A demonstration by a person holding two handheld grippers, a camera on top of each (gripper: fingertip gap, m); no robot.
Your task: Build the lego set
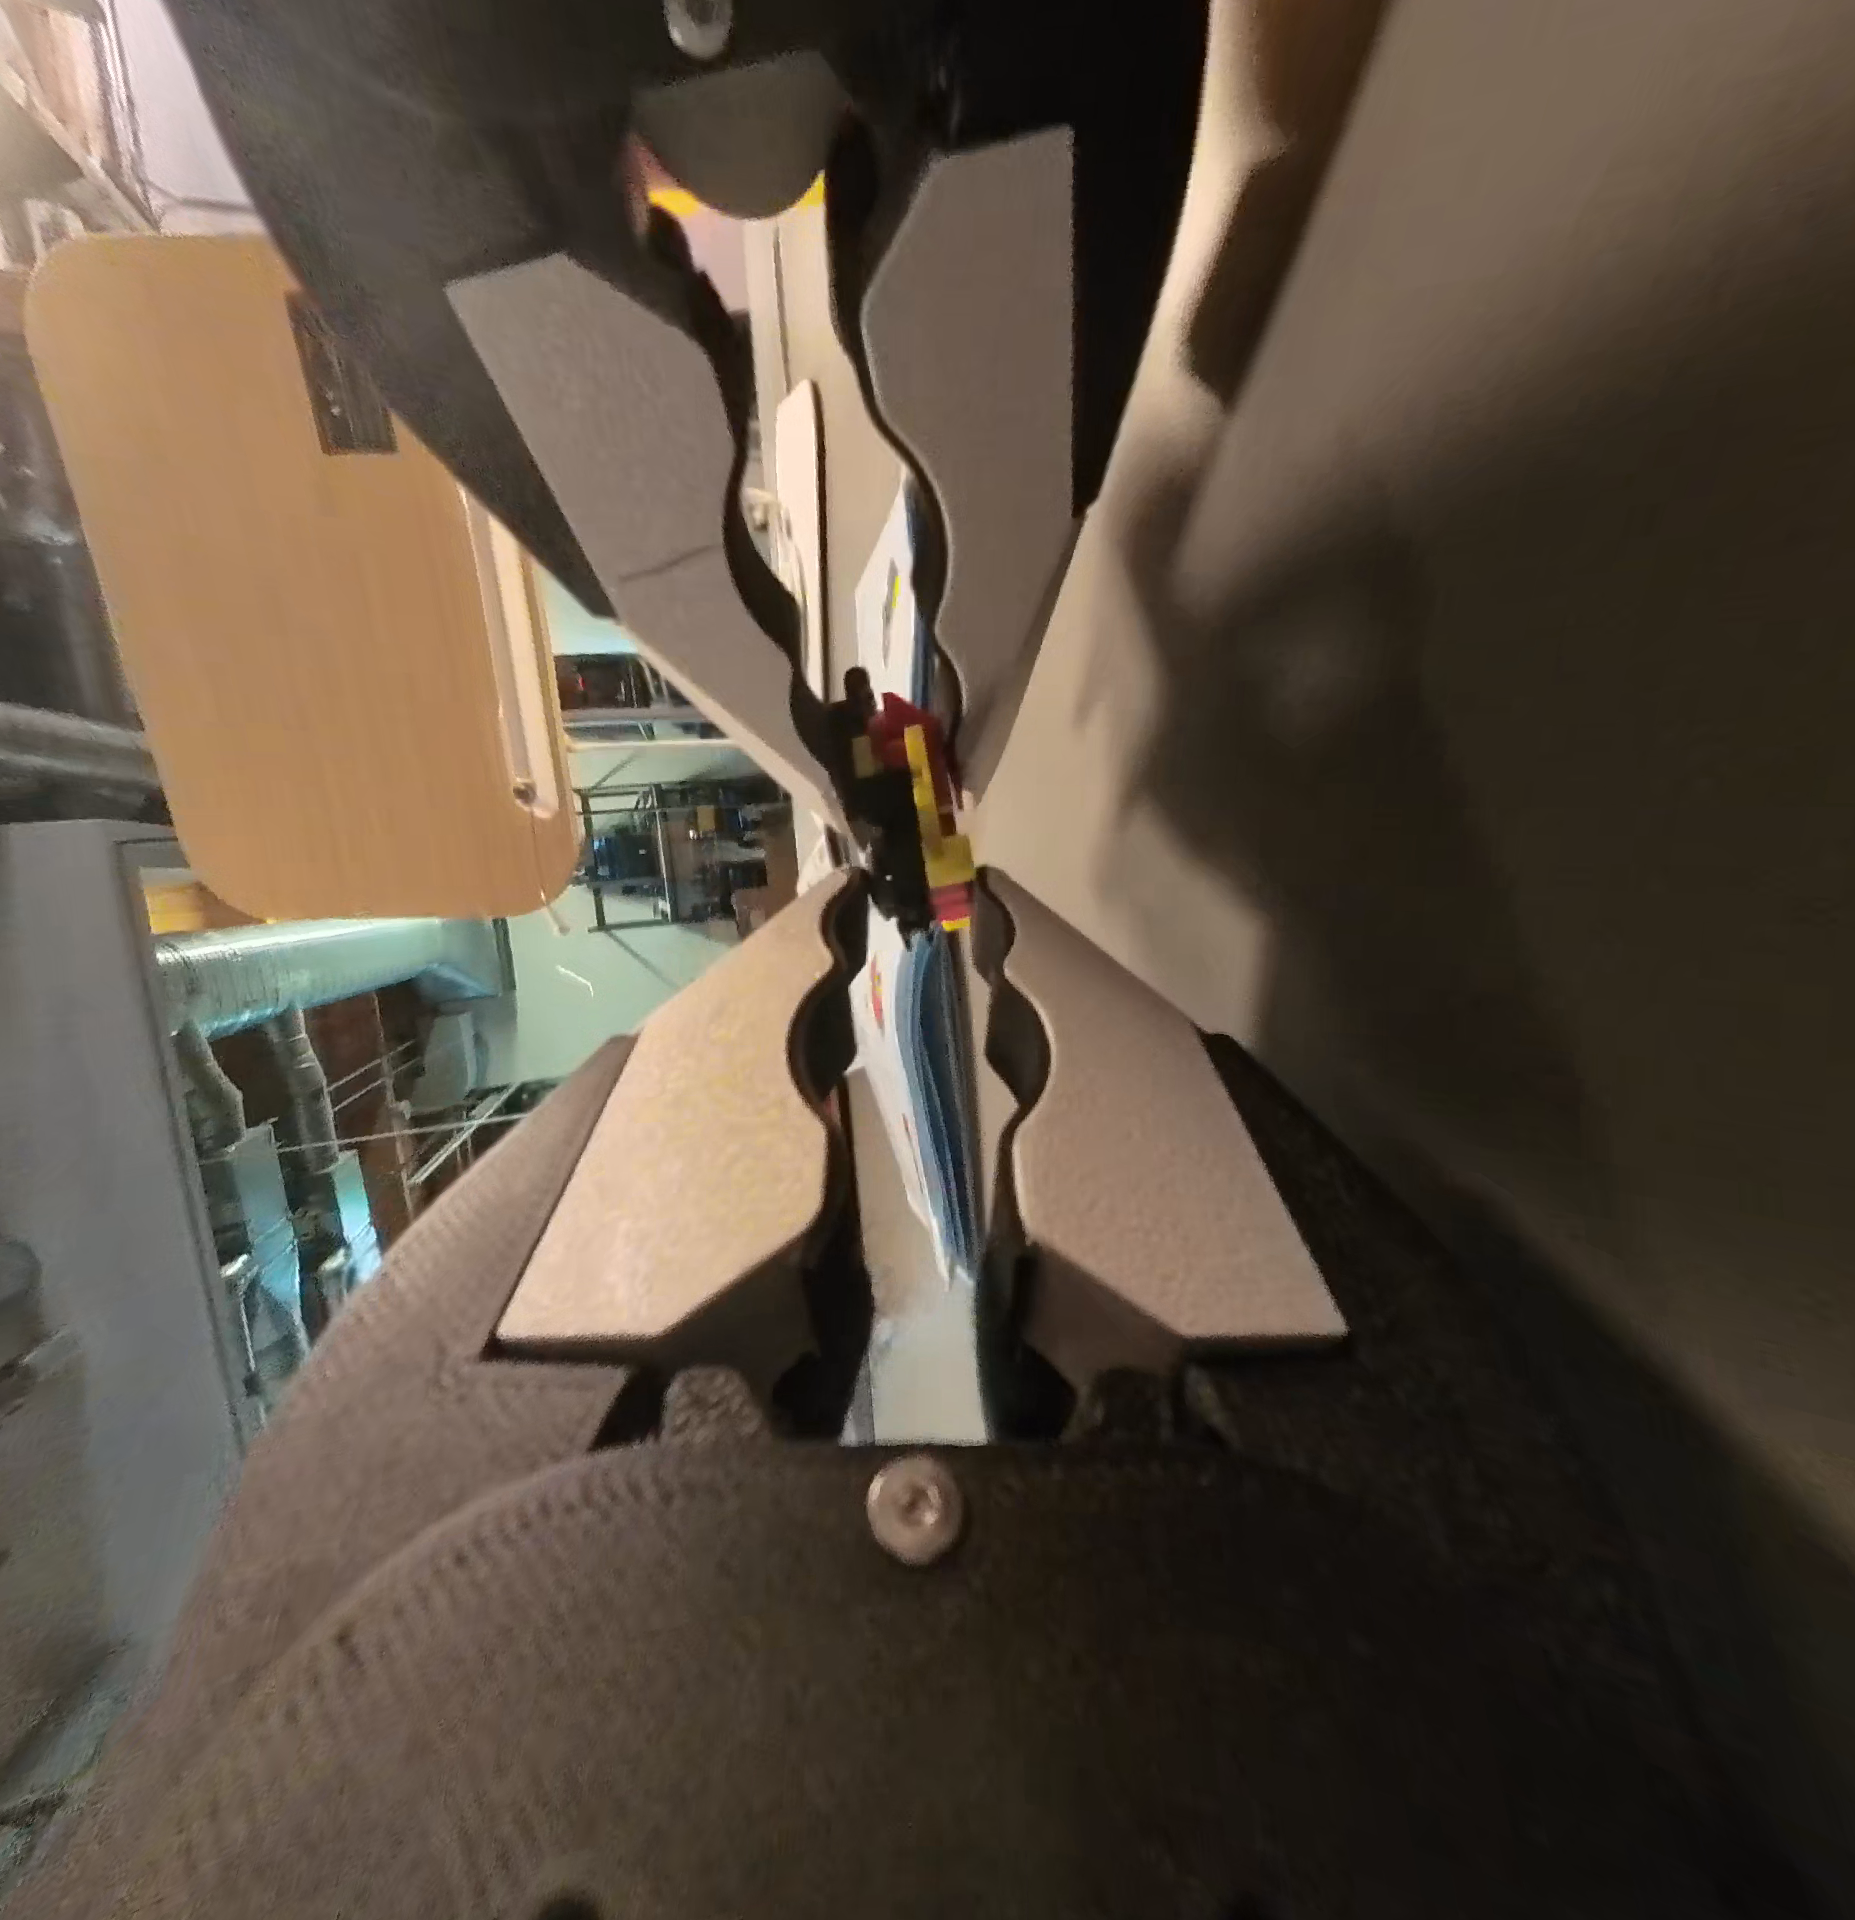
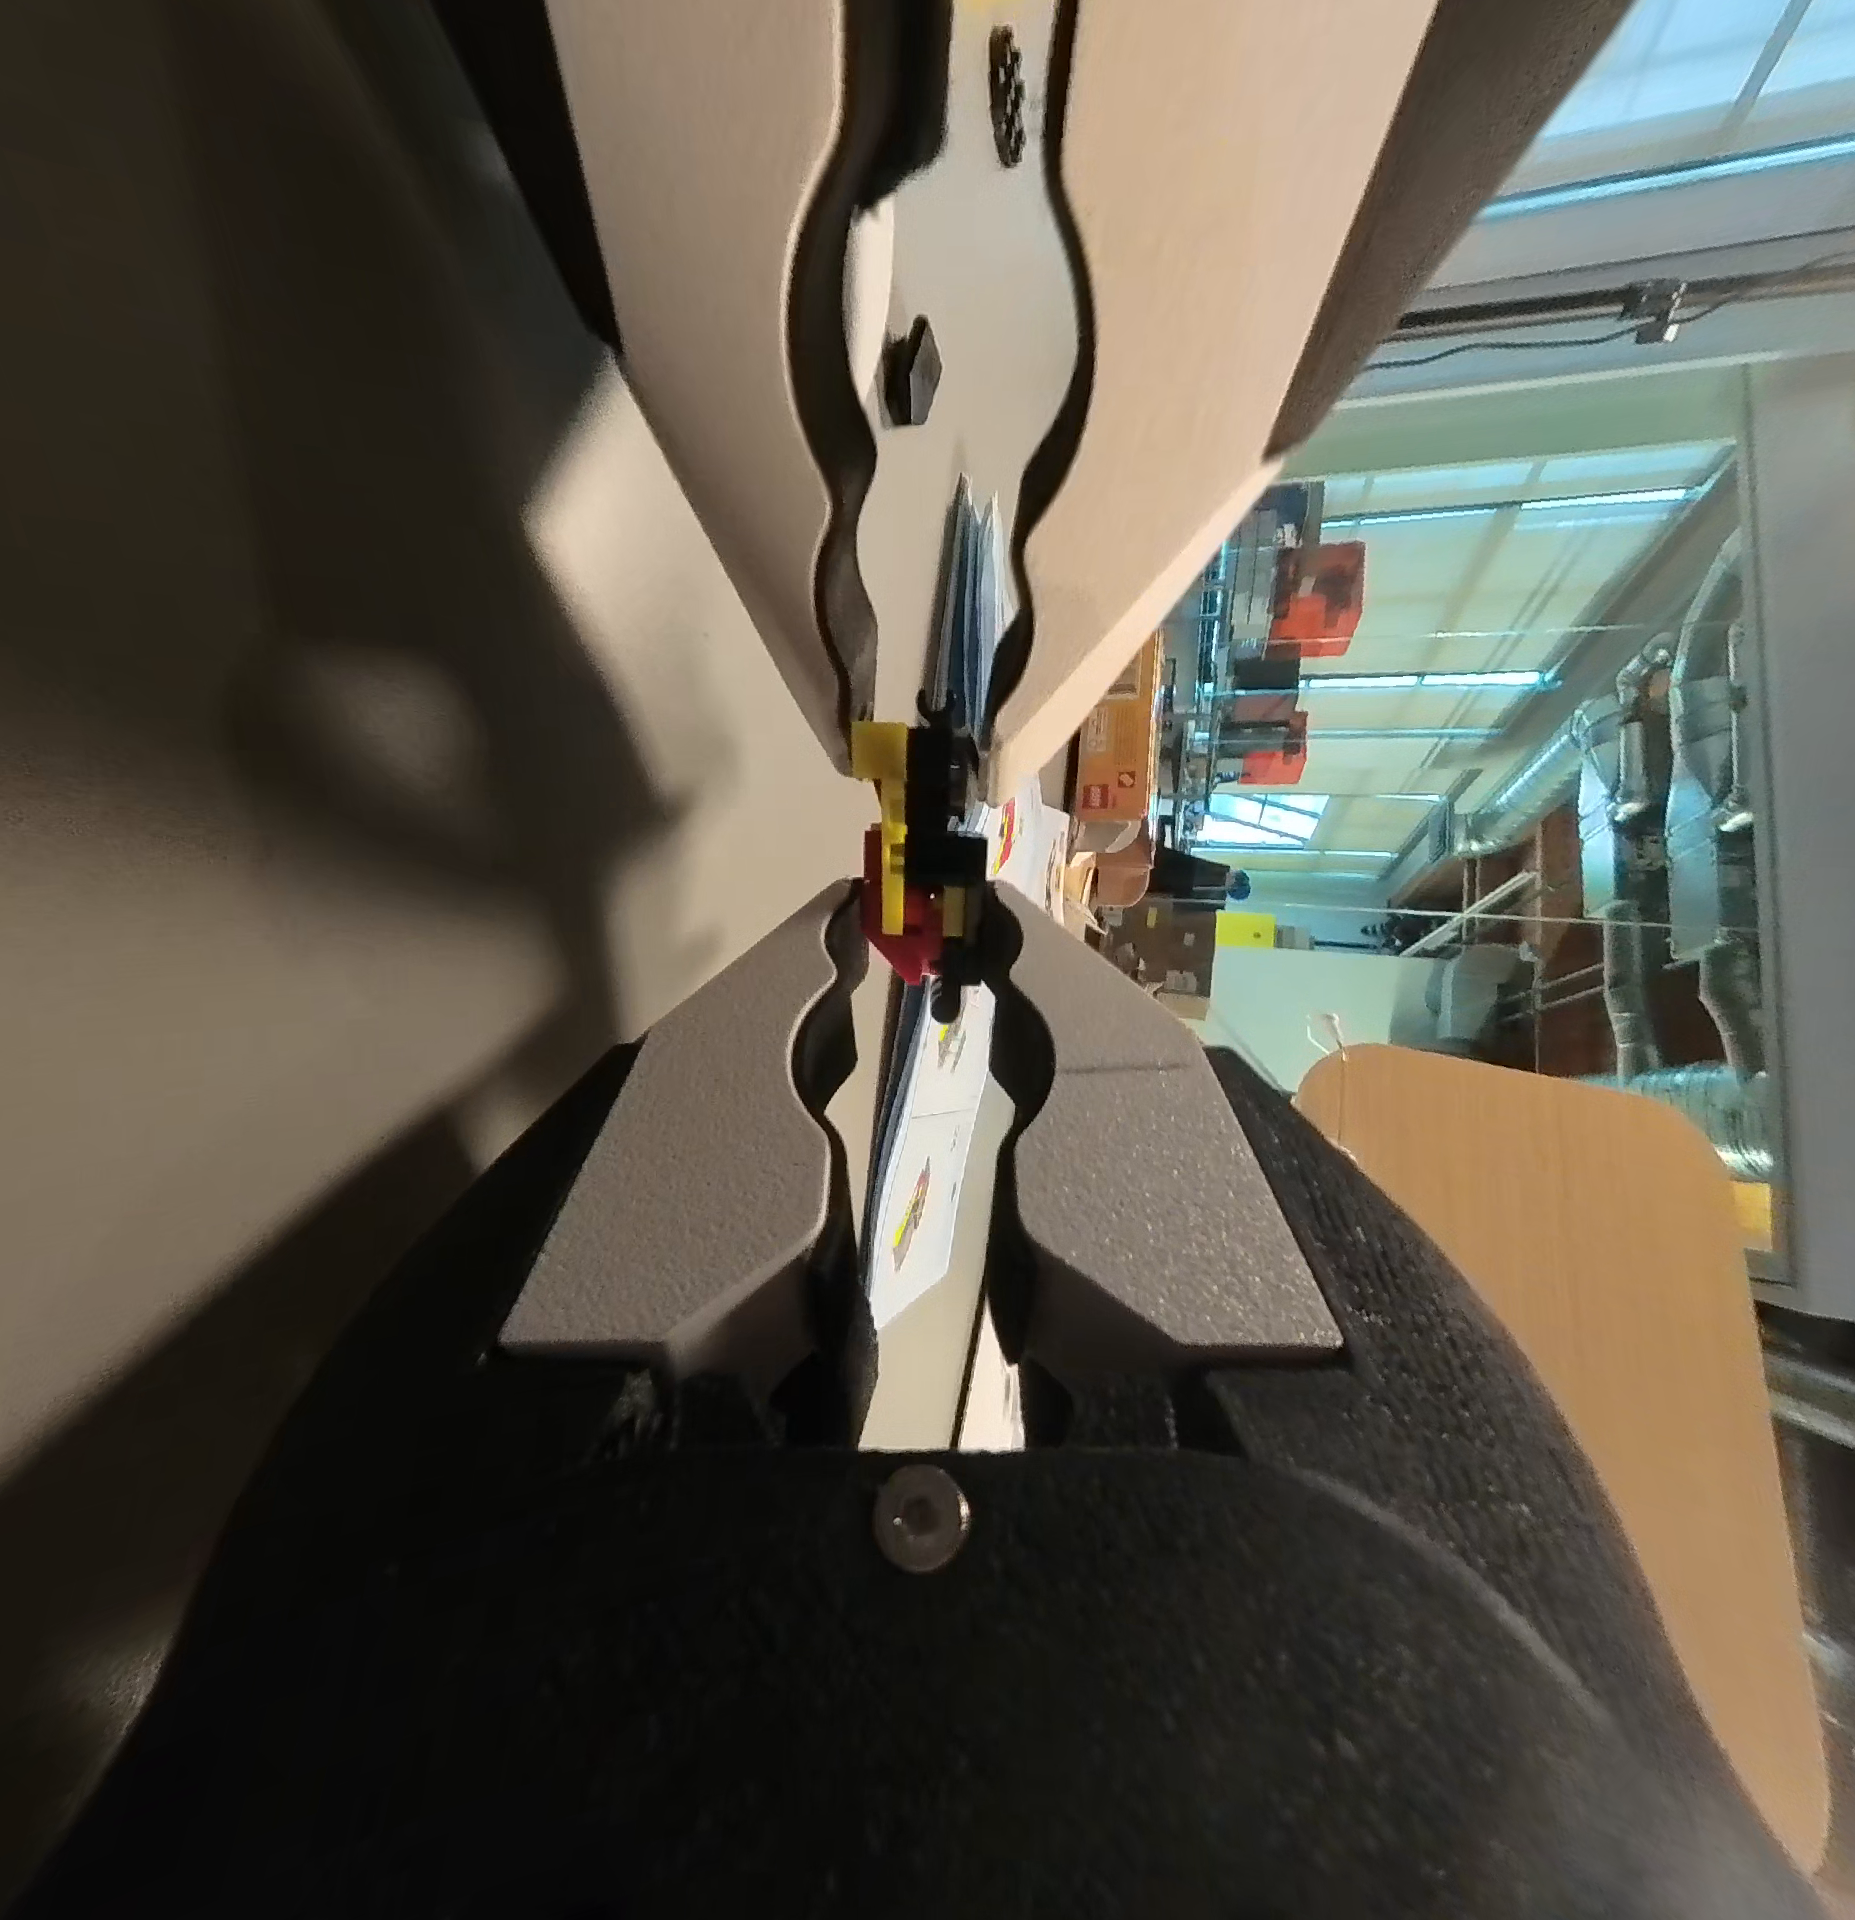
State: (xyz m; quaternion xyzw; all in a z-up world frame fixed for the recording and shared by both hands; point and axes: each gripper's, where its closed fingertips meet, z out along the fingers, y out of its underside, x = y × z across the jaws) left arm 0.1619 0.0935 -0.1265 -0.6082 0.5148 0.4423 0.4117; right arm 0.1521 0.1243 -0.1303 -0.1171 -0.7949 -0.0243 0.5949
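Both pairs of tongs are meeting nose to nose over the white surface (image 2: 902, 208), and each is pinching an end of the same small lego assembly (image 1: 907, 805): the left tongs (image 1: 918, 883) are closing on its lower end in the left wrist view, and the right tongs (image 2: 923, 920) are gripping the red and black end in the right wrist view, so neither pair is standing open beyond the width of the bricks. My guess is that the person is pressing two sub-parts together or seating a piece, and to do that well they are needing to keep both grips square to the studs, push straight along the line joining the two tools, and avoid twisting, since a model this thin is likely to pop apart or shoot out sideways if the squeeze is going off-axis. The model is looking like a narrow stack of black, yellow and red pieces with a black peg poking from one end; finer detail is too small to tell. It is hanging clear above the surface, over the instruction booklet (image 2: 918, 1195), whose printed pages are lying behind it, and a loose black brick (image 2: 910, 382) is lying farther along the surface
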